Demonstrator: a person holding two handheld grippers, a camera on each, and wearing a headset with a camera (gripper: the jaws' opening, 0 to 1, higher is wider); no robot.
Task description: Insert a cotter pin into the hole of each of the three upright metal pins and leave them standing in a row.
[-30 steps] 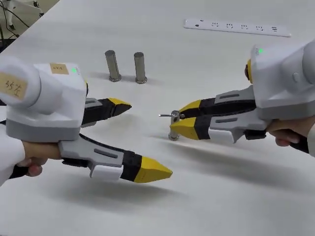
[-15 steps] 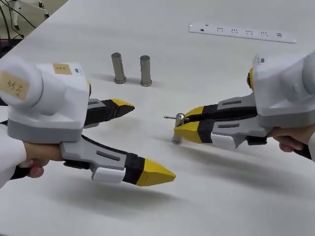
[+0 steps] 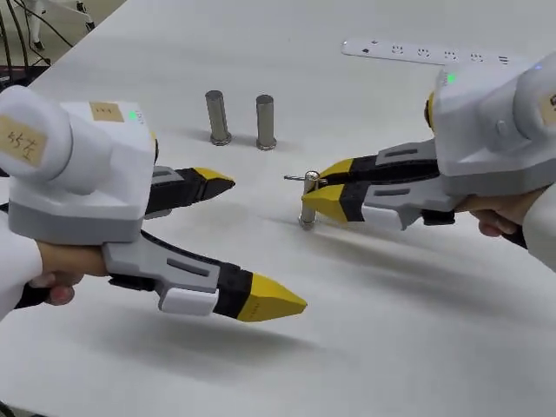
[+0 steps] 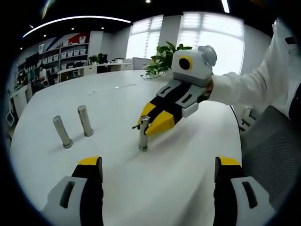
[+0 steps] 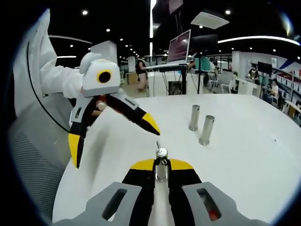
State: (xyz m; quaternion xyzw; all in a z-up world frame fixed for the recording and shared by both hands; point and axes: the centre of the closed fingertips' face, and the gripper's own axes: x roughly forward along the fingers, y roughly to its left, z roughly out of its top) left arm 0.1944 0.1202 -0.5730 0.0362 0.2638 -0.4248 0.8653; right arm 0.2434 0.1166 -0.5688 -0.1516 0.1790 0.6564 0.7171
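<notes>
The jaws of the right gripper (image 3: 320,193) are clenched on the upper part of a metal pin (image 3: 307,205) that stands upright on the white table (image 3: 408,313), well in from its edges, with a cotter pin (image 3: 294,178) poking sideways through its top. The jaws of the left gripper (image 3: 261,243) are spread wide and grasp nothing, hovering above the table nearer the front edge, apart from that pin. Two more metal pins (image 3: 217,117) stand upright side by side toward the far edge, where a power strip (image 3: 426,52) lies
</notes>
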